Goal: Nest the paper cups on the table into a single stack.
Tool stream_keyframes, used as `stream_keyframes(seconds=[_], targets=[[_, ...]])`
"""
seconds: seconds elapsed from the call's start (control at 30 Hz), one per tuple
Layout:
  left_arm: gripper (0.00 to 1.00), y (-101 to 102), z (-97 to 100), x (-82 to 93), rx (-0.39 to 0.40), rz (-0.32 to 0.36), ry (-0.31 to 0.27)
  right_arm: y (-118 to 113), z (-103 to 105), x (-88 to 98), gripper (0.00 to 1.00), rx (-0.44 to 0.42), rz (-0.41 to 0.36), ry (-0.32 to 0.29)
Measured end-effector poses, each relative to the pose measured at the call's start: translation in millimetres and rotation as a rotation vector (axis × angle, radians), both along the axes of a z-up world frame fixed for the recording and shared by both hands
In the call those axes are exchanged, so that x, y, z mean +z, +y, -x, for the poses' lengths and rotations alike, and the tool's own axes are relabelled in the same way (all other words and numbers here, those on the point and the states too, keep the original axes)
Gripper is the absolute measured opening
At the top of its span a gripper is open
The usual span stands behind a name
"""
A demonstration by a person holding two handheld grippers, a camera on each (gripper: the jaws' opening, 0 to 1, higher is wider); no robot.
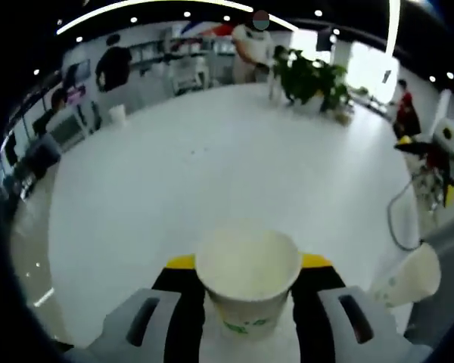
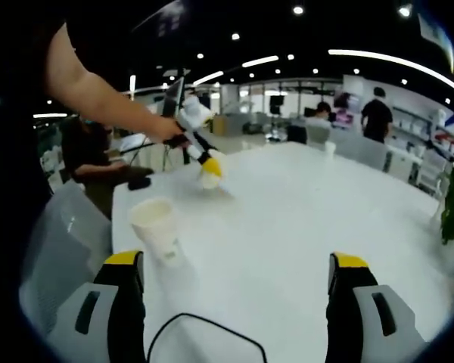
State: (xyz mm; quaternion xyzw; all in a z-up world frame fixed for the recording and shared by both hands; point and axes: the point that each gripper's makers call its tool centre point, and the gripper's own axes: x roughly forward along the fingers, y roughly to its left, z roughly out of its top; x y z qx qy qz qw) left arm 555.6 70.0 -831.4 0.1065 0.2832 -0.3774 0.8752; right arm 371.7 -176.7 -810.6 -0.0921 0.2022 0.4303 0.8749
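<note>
A white paper cup with a green print sits upright between the jaws of my left gripper, which is shut on it just above the white table. In the right gripper view the same left gripper shows in a person's hand at the table's far left, with the cup under its yellow tips. A second paper cup stands alone on the table, left of and just beyond my right gripper, which is wide open and holds nothing. That cup also appears at the right of the left gripper view.
A black cable loops over the table near my right gripper. A small white cup stands at the far table edge. A potted plant stands on the far side. A grey translucent cover lies beside the table's left edge. People stand beyond.
</note>
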Motion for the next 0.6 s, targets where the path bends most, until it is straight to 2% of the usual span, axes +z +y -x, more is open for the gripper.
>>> stream_keyframes(seconds=[0.13,0.2,0.23,0.27,0.3,0.37,0.4,0.43,0.47,0.53,0.6], targets=[[0.43,-9,-9.0,32.3,0.034,0.149,-0.087,0,-2,0.1,1.00,0.002,0.000,0.001],[0.43,-11,-13.4,34.5,0.036,0.170,-0.098,-1,-3,0.1,1.00,0.003,0.000,0.001],[0.43,-8,-14.7,29.4,0.058,0.156,-0.069,-1,-4,0.2,1.00,0.003,0.001,0.001],[0.42,-8,-15.6,31.0,0.058,0.156,-0.083,-1,-5,1.6,1.00,0.002,0.000,0.001],[0.42,-9,-18.7,38.9,0.062,0.184,-0.119,-1,-5,2.3,1.00,0.002,0.000,0.000],[0.42,-10,-21.7,48.1,0.088,0.242,-0.131,-2,-7,2.2,1.00,0.000,-0.002,-0.001],[0.41,-10,-23.0,50.8,0.090,0.242,-0.146,-2,-8,2.5,1.00,-0.001,-0.003,-0.002],[0.40,-10,-24.3,58.9,0.092,0.239,-0.189,-2,-9,2.7,1.00,-0.002,-0.003,-0.002],[0.40,-10,-25.3,61.8,0.097,0.245,-0.197,-2,-9,2.8,1.00,-0.001,-0.003,-0.001],[0.41,-13,-31.6,69.6,0.114,0.309,-0.193,-2,-9,3.4,1.00,-0.001,-0.002,-0.001],[0.41,-12,-34.2,76.6,0.119,0.327,-0.203,-2,-10,3.0,1.00,-0.001,-0.004,-0.001]])
